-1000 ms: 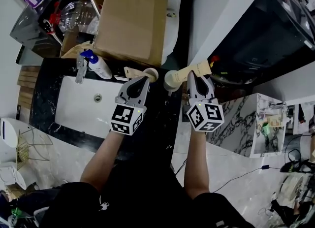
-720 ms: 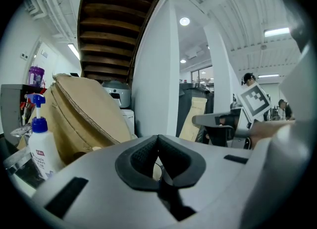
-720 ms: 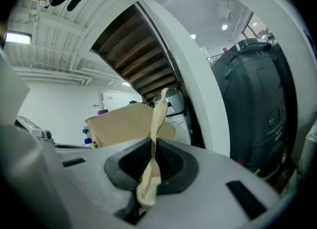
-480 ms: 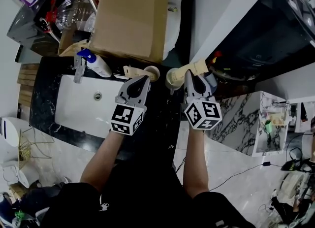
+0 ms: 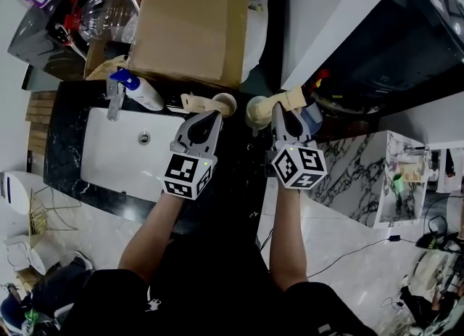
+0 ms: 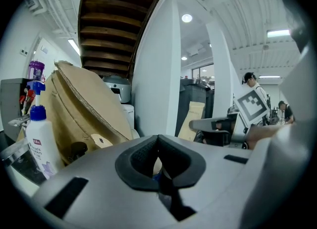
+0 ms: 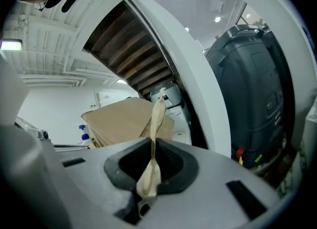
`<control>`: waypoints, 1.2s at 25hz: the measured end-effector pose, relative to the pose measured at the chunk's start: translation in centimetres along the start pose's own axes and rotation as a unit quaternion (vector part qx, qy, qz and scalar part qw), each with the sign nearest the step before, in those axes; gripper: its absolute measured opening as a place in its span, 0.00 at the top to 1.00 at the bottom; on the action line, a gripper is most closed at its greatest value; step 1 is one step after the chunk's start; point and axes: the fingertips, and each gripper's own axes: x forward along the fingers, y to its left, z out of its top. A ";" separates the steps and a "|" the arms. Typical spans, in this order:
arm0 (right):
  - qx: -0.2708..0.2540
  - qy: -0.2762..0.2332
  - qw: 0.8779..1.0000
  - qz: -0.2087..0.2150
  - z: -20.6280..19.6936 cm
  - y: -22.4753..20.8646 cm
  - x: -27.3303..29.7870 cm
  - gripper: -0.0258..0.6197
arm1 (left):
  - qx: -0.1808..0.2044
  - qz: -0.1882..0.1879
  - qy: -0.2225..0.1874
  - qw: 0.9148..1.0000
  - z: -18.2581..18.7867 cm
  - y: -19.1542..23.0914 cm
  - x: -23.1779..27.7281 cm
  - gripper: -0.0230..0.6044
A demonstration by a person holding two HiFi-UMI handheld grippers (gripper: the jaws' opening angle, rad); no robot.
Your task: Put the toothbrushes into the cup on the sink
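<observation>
My right gripper (image 5: pixel 280 112) is shut on a thin beige paper toothbrush packet (image 5: pixel 296 99). In the right gripper view that packet (image 7: pixel 157 116) stands edge-on and twisted up out of the jaws (image 7: pixel 151 146). A pale round cup (image 5: pixel 255 112) sits just left of the right gripper's tip. My left gripper (image 5: pixel 212 115) is shut with nothing sticking out of it (image 6: pixel 158 138). Just beyond its tip is a second pale cup (image 5: pixel 225 102), and a beige packet (image 5: pixel 194 103) sticks out of it to the left. Both cups are on the black counter (image 5: pixel 232 175).
A white sink basin (image 5: pixel 109 160) lies to the left, with a faucet (image 5: pixel 116 99) and a blue-capped spray bottle (image 5: pixel 145 93) at its back edge. A big cardboard box (image 5: pixel 192 22) stands behind the cups. A white wall edge (image 5: pixel 319 30) rises to the right.
Almost nothing: the head view has shifted a little. Both grippers keep their places and their jaws, and the right one still holds its packet.
</observation>
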 end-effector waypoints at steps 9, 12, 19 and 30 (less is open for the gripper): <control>0.006 0.018 1.000 -0.004 -1.6 -0.7 0.5 0.92 | -0.006 -0.003 0.010 1.000 -1.1 -0.3 0.5 0.96; 0.009 0.023 1.000 -0.005 -2.2 -0.8 0.6 0.92 | -0.006 -0.002 0.013 1.000 -1.5 -0.2 0.5 0.96; 0.014 0.041 0.999 -0.007 -3.6 -1.0 1.2 0.91 | -0.010 -0.002 0.018 1.000 -2.1 0.2 0.5 0.96; 0.024 0.051 0.998 -0.023 -4.3 -2.7 1.2 0.88 | -0.010 -0.005 0.025 1.000 -2.5 -0.1 0.8 0.96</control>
